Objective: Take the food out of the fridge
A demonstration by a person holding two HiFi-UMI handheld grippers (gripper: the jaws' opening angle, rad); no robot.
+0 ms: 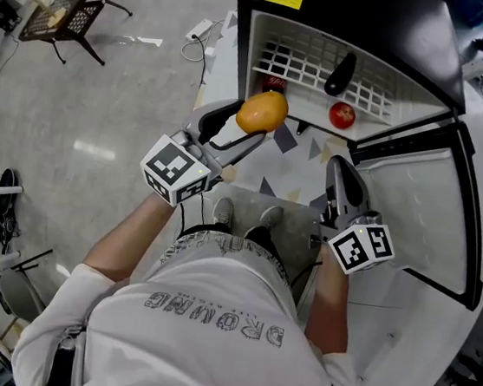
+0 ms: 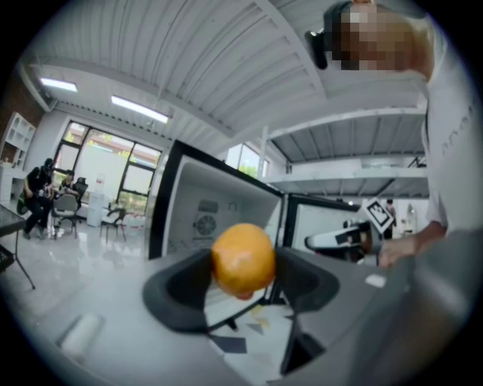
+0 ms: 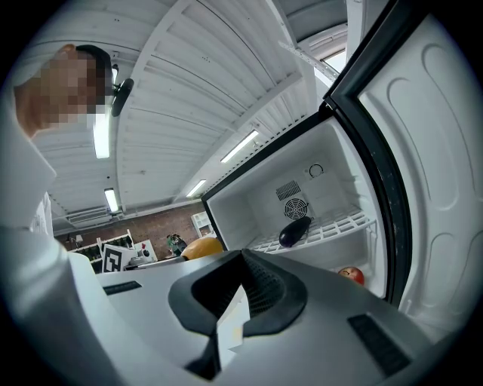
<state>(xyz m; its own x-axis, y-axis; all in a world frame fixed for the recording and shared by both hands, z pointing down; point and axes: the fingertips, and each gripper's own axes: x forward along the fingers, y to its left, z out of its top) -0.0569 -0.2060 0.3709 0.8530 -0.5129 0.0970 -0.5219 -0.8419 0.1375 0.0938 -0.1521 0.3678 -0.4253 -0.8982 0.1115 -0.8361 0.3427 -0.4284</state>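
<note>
A black fridge (image 1: 350, 18) stands open, its door (image 1: 436, 212) swung to the right. On its white wire shelf lies a dark eggplant (image 1: 341, 73) (image 3: 294, 231). Below the shelf sits a red apple (image 1: 342, 114) (image 3: 351, 274), and left of it a small red item (image 1: 275, 84), partly hidden. My left gripper (image 1: 254, 126) (image 2: 243, 277) is shut on an orange (image 1: 262, 112) (image 2: 243, 258) (image 3: 200, 246), held just outside the fridge's front left. My right gripper (image 1: 342, 170) (image 3: 243, 260) hangs below the apple, in front of the opening, jaws together with nothing between them.
A black wire-mesh table (image 1: 68, 5) stands on the grey floor at far left. A white power strip (image 1: 200, 30) lies beside the fridge. Black shoes (image 1: 6, 203) sit on a rack at the left edge. The person's feet (image 1: 247, 215) stand in front of the fridge.
</note>
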